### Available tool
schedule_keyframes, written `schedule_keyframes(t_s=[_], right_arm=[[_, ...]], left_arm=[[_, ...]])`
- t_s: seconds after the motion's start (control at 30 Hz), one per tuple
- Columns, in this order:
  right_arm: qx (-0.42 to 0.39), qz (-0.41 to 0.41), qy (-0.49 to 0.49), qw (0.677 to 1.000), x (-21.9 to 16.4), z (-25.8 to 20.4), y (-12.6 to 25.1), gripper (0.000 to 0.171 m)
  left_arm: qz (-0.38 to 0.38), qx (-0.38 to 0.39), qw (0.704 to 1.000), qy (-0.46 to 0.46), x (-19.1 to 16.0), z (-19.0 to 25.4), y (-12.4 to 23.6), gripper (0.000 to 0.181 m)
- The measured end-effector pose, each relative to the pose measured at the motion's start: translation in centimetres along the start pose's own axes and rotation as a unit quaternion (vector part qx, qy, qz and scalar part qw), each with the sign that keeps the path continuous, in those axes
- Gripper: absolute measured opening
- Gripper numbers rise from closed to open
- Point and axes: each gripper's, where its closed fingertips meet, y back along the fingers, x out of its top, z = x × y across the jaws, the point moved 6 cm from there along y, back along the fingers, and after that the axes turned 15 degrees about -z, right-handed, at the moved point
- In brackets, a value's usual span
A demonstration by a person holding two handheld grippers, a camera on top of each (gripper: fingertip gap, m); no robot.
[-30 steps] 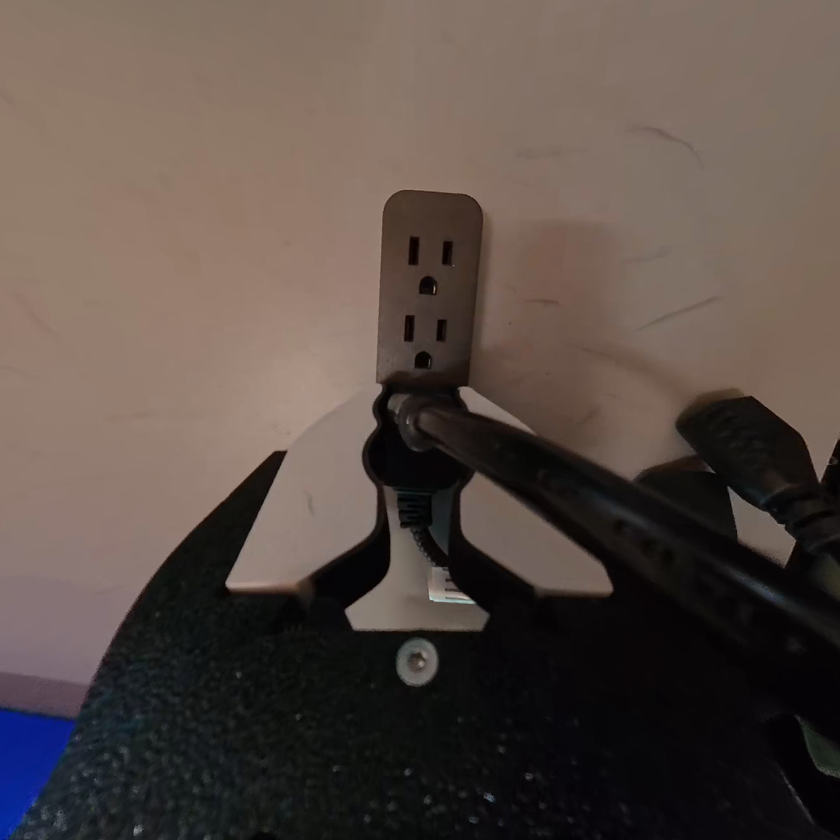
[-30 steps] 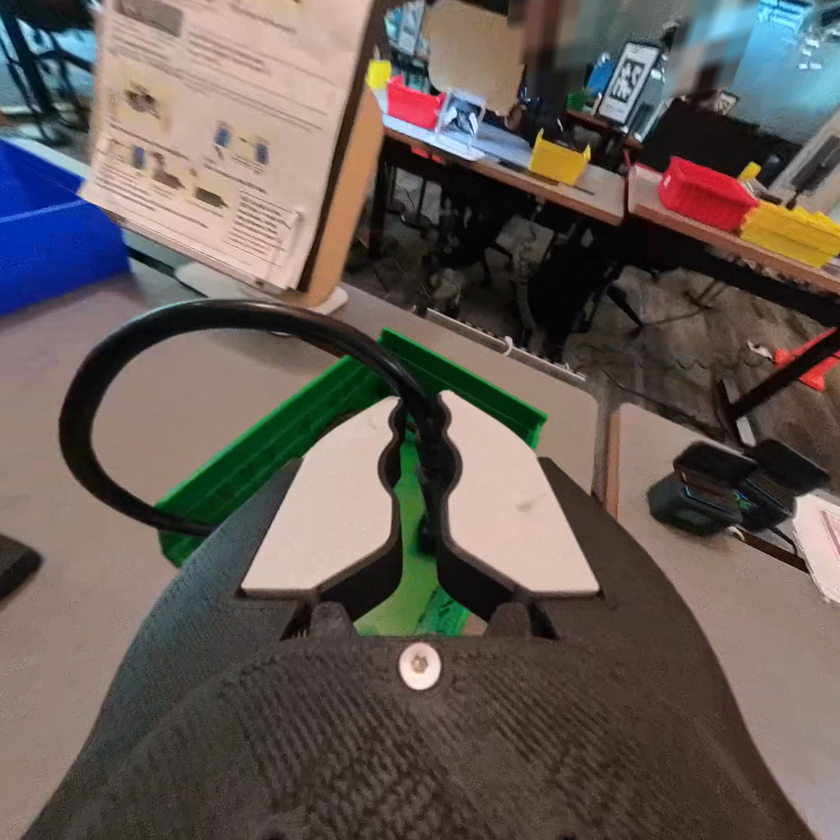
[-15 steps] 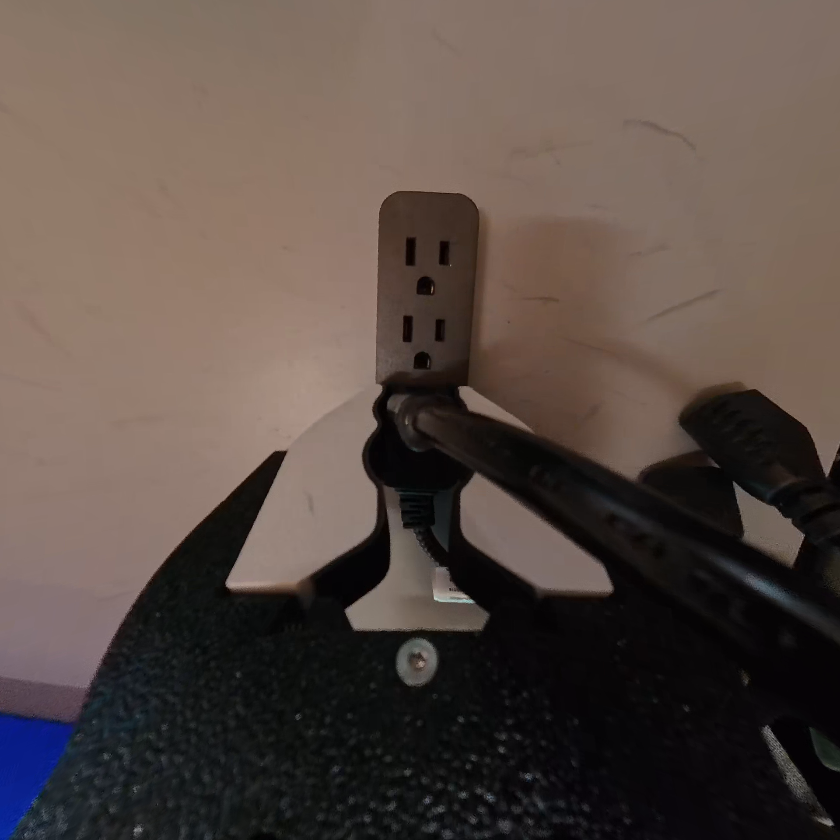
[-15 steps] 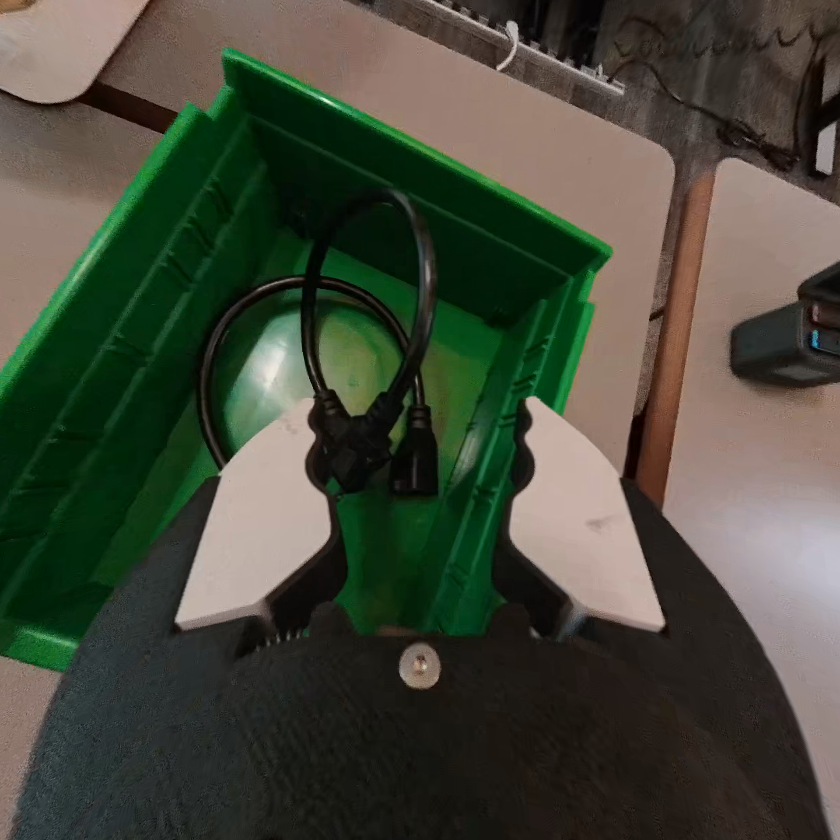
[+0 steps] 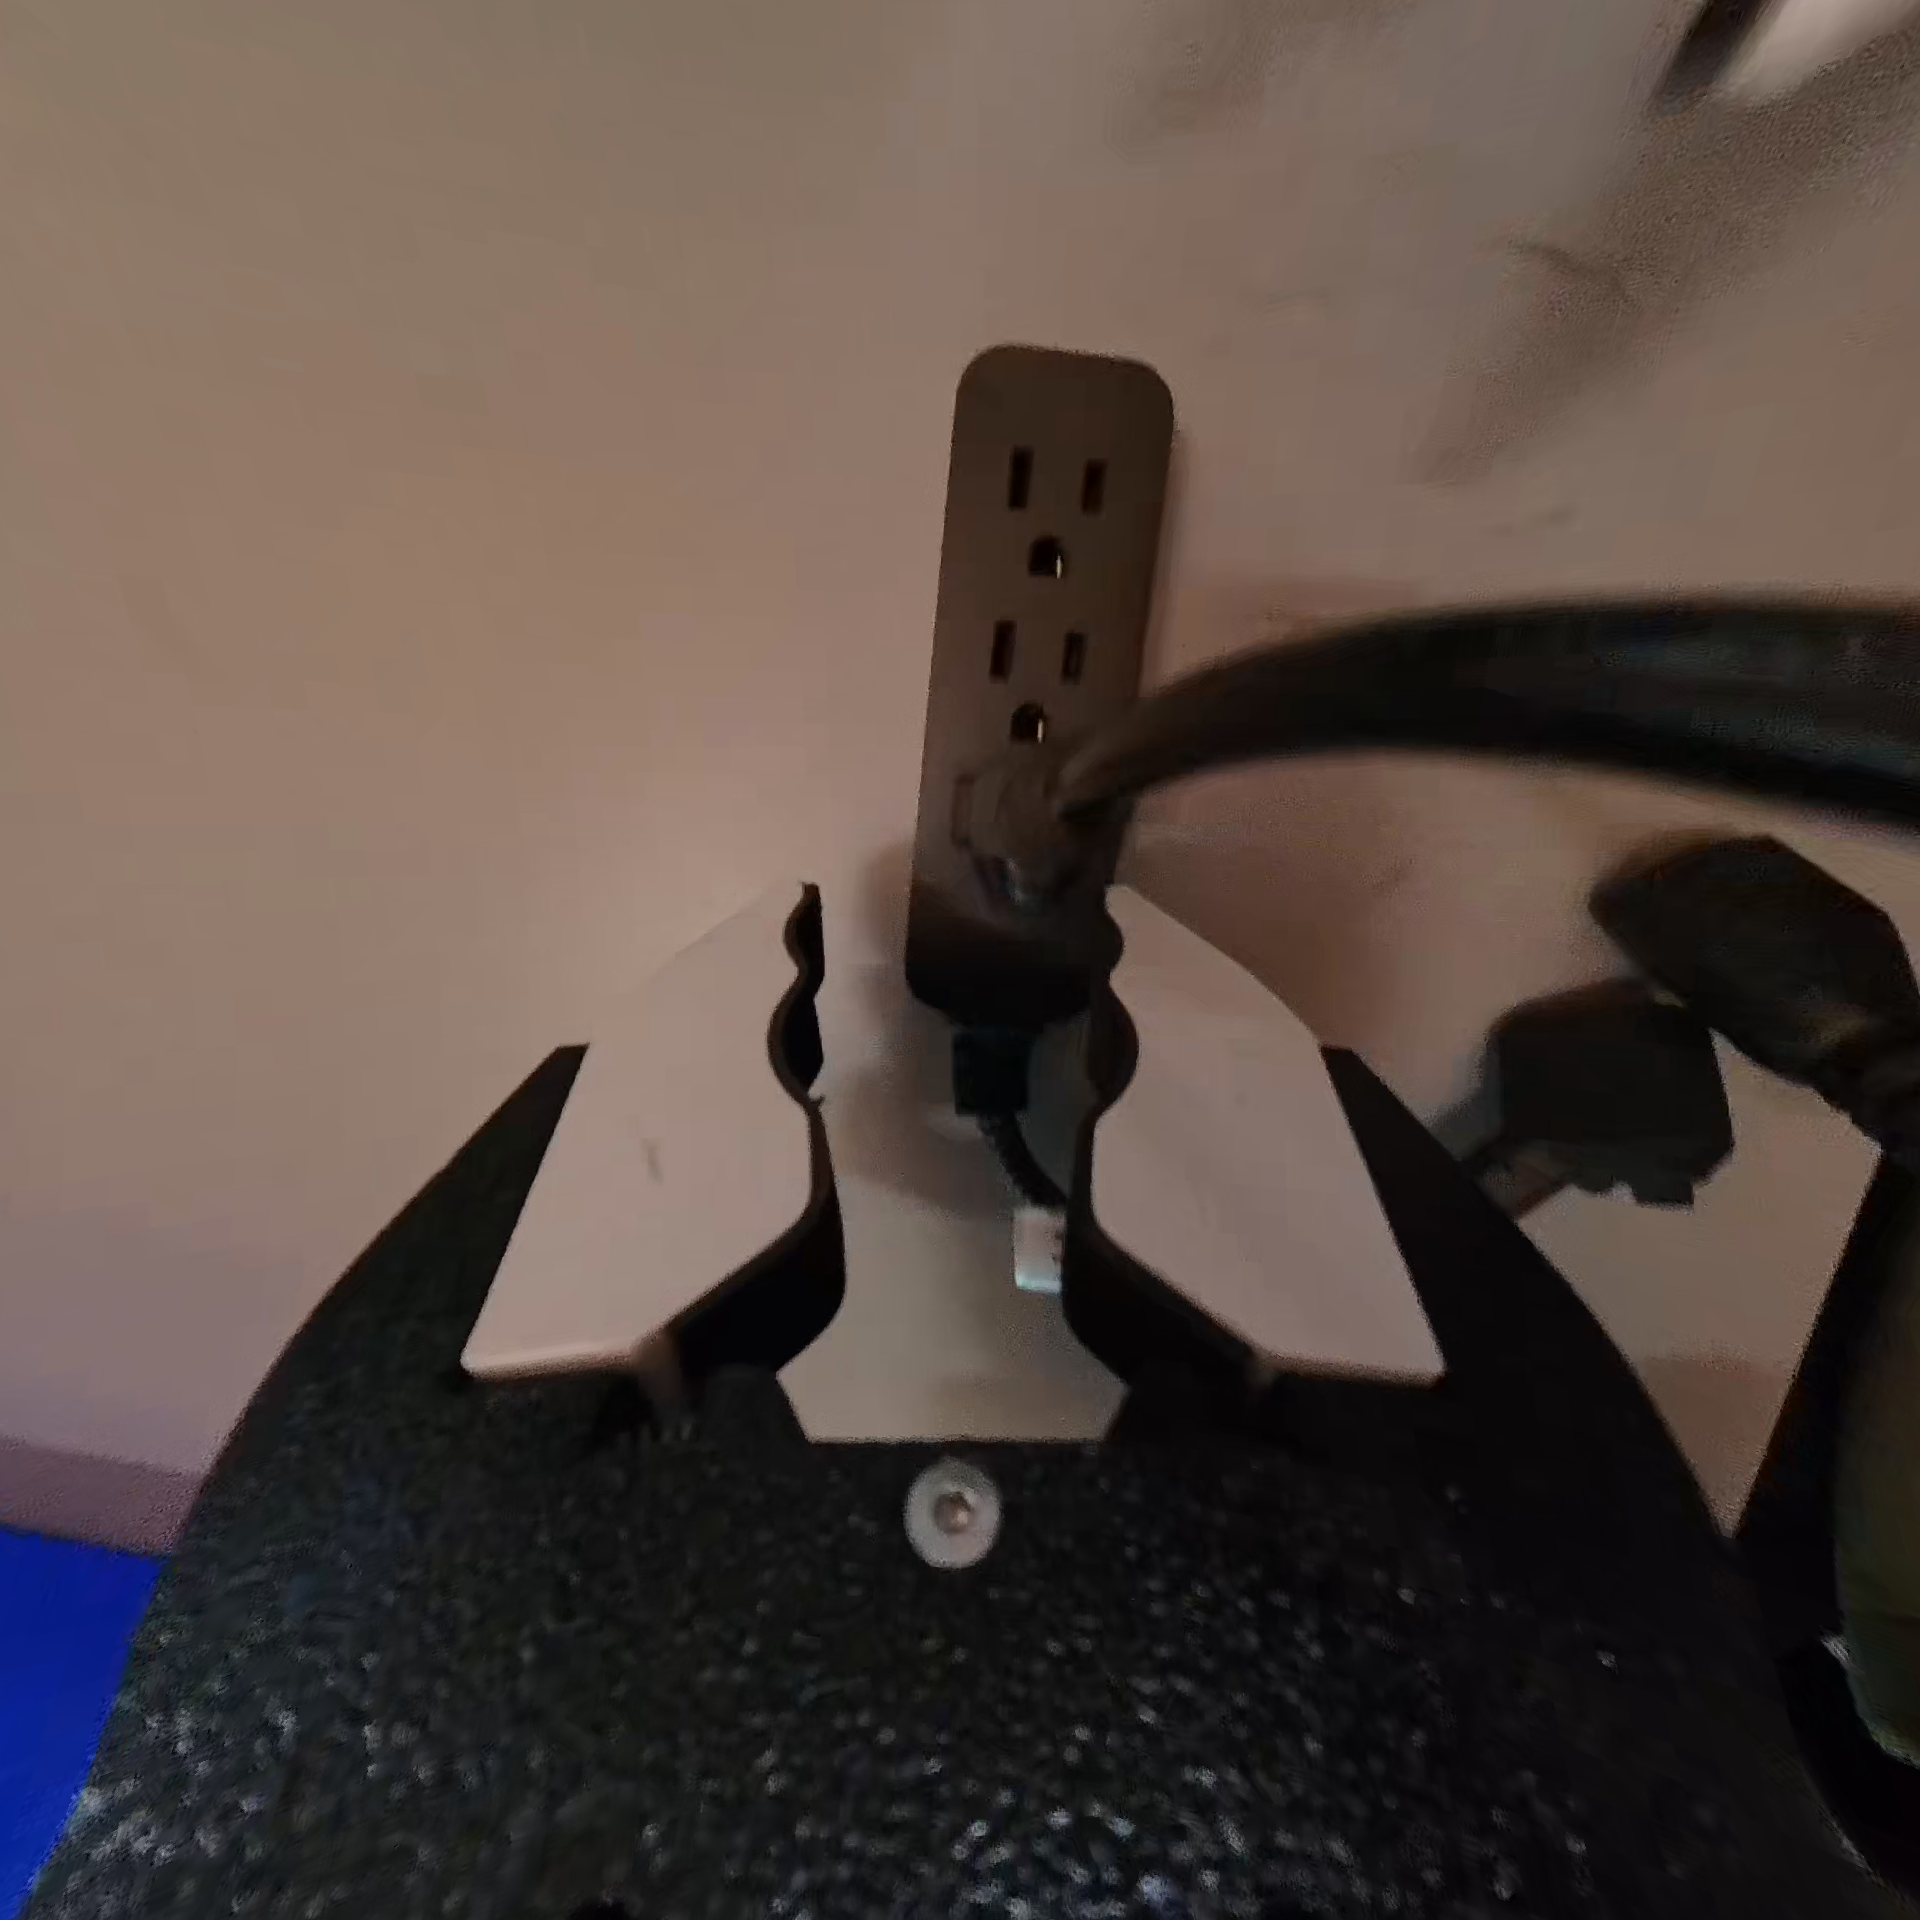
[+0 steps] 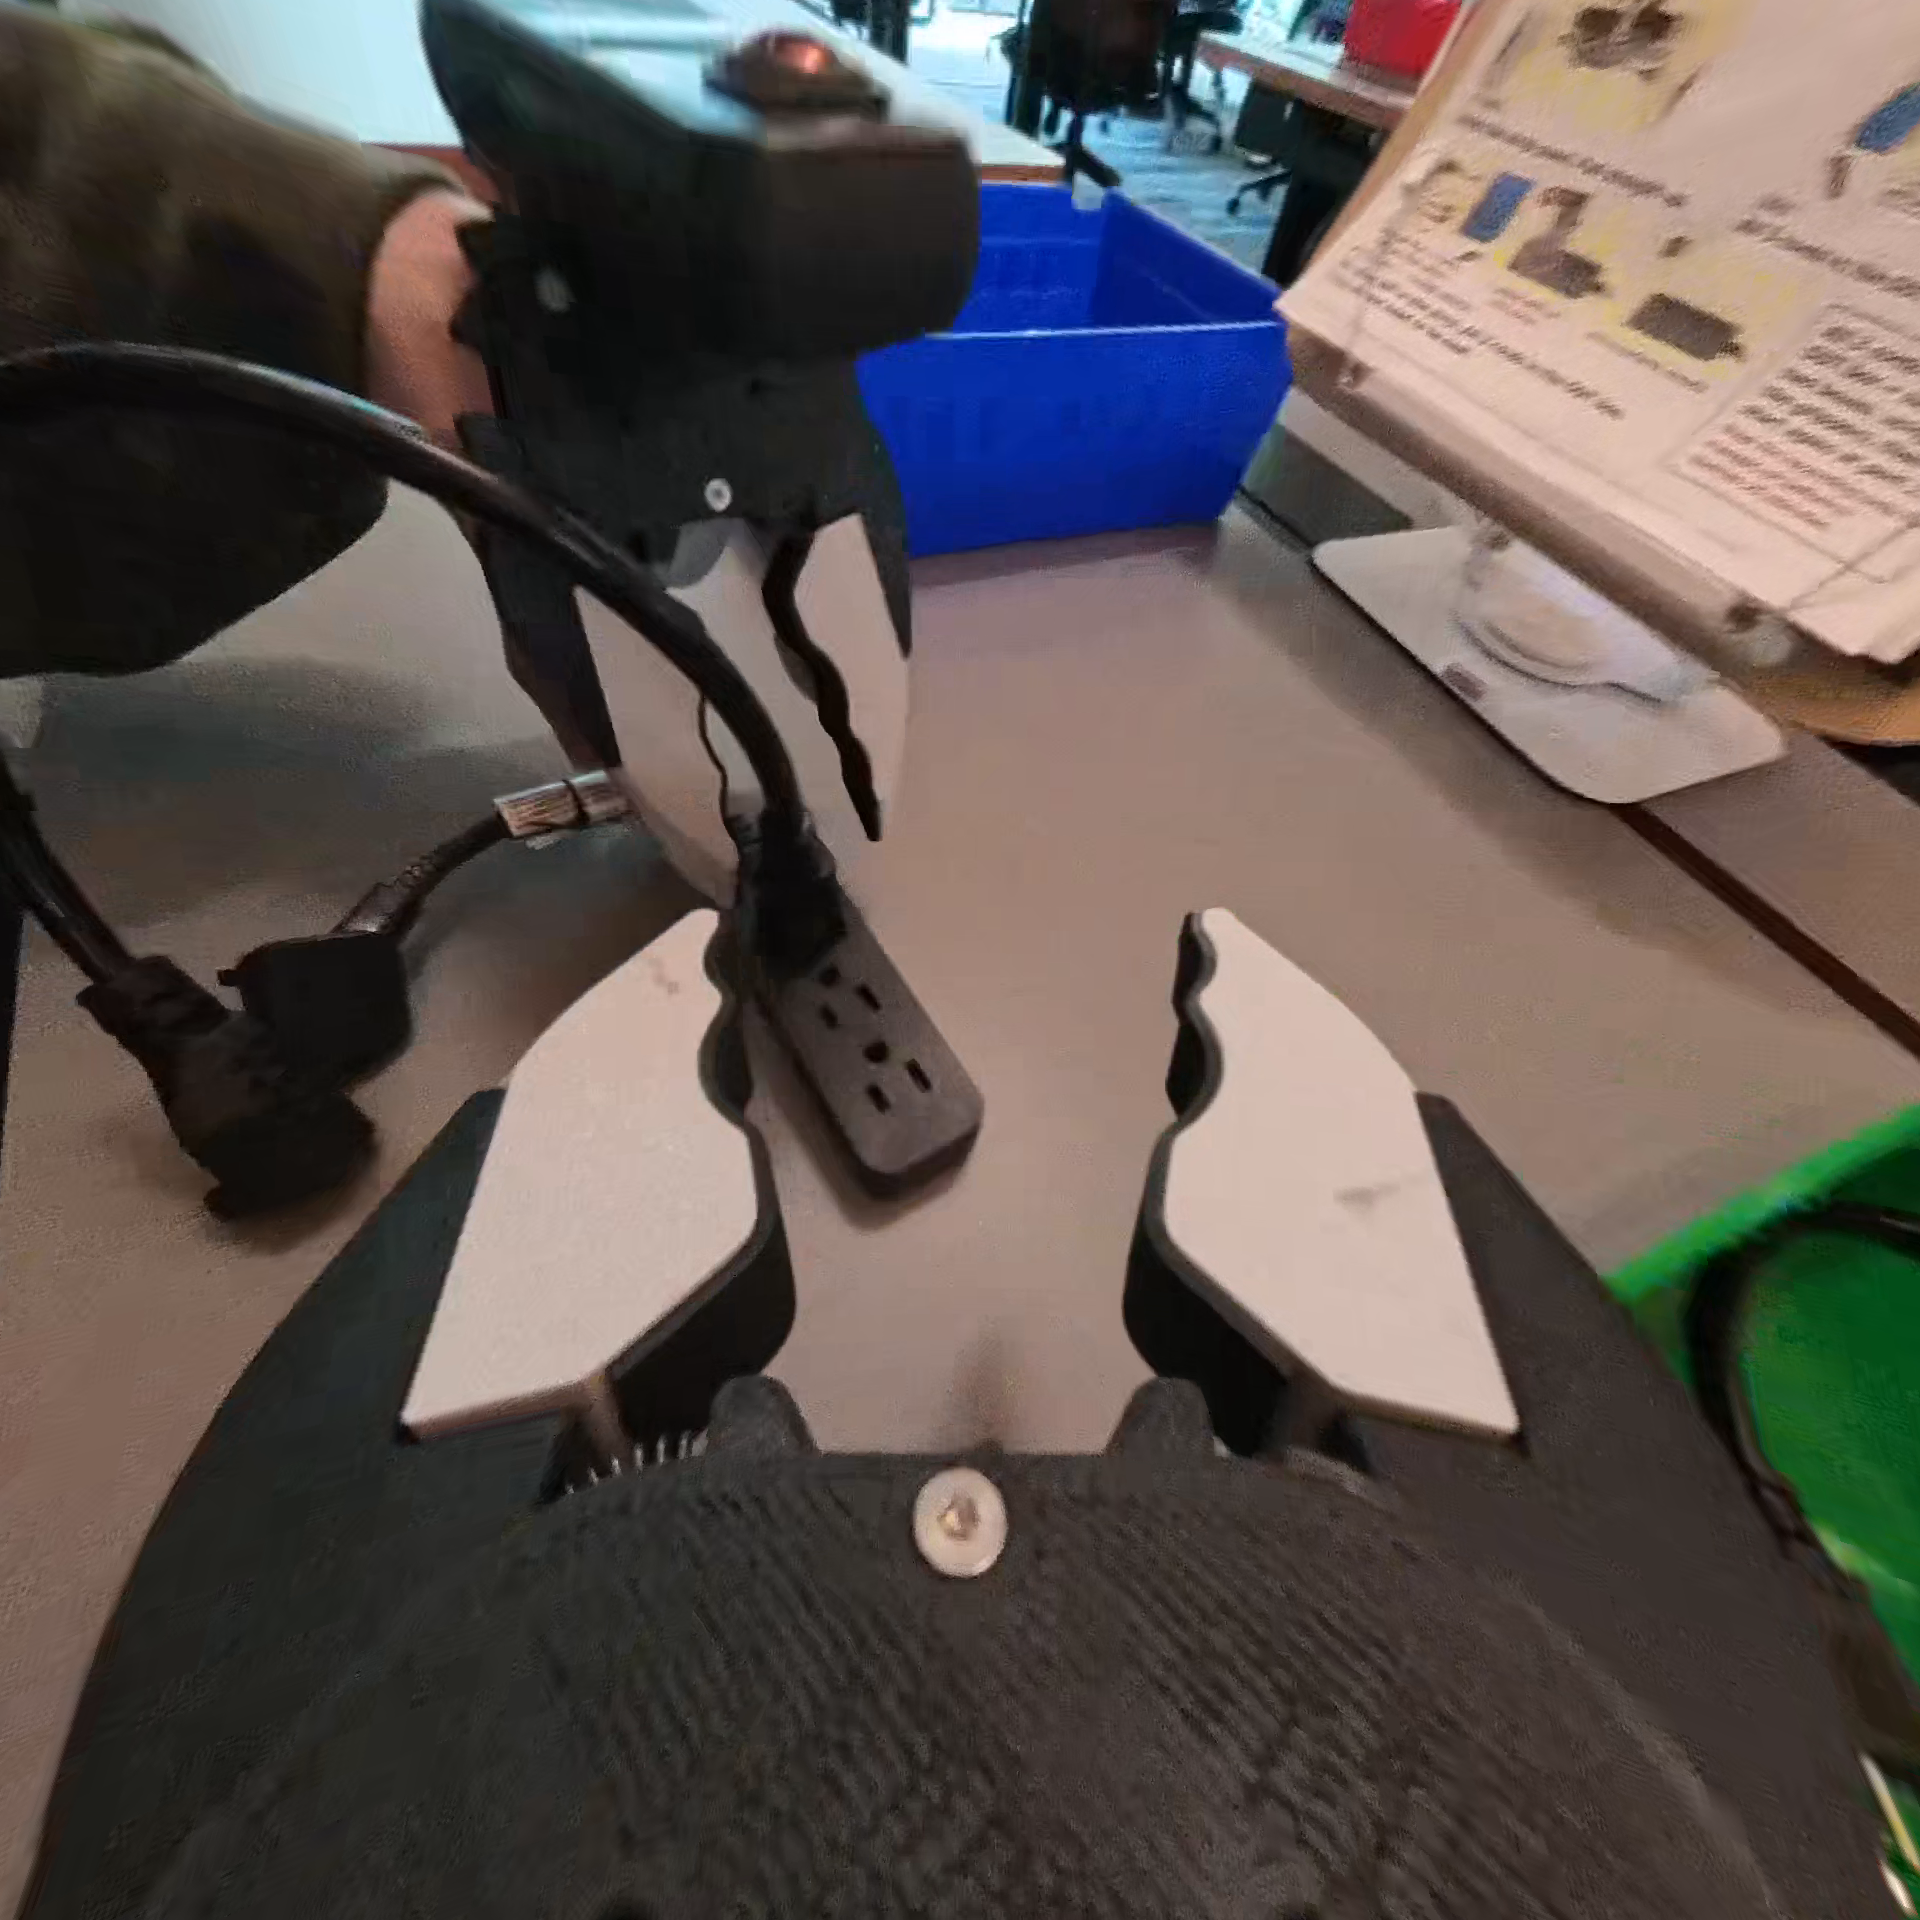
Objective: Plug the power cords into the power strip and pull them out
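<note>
A black power strip (image 5: 1049, 675) lies on the beige table, with two free sockets at its far end. A black plug (image 5: 1023, 831) sits in its near socket, and its thick cord (image 5: 1455, 686) arcs off to the right. My left gripper (image 5: 956, 914) is open, its fingers either side of the strip's near end. My right gripper (image 6: 951, 925) is open and empty just above the strip (image 6: 873, 1049). In the right wrist view the left gripper (image 6: 800, 821) stands upright over the plug (image 6: 790, 883). Two loose plugs (image 6: 249, 1081) lie to the left.
A blue bin (image 6: 1070, 384) stands behind the left gripper. A printed sheet on a stand (image 6: 1662, 260) is at the back right. A green bin (image 6: 1766, 1184) with a black cord in it is at the right edge. A person's sleeve (image 6: 156, 208) is at the top left. The grippers' ends are close to 12 cm from one another.
My left gripper has opened from its shut grip at the strip's near end. My right gripper let go of a cord over the green bin and swung left to face the strip.
</note>
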Motion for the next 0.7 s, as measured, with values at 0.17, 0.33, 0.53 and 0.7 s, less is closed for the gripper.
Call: schedule_keyframes(t_s=[0.17, 0.33, 0.53, 0.7], right_arm=[[0.040, -0.018, 0.019, 0.999, 0.3, -2.1, -5.4, 0.051], [0.092, 0.004, 0.051, 0.994, 1.4, -3.1, -6.8, 0.021], [0.114, 0.011, 0.027, 0.993, 0.8, -3.1, -6.6, 0.018], [0.094, -0.006, 0.036, 0.995, -0.5, -3.0, -6.2, 0.020]], left_arm=[[-0.003, -0.018, 1.000, -0.004, -1.3, 0.7, -0.1, 0.049], [0.007, -0.008, 1.000, -0.020, -0.9, 0.9, -2.2, 0.045], [0.056, 0.014, 0.997, -0.052, -0.3, 0.8, -2.8, 0.044], [0.048, 0.017, 0.995, -0.082, -0.2, 0.8, -2.7, 0.044]])
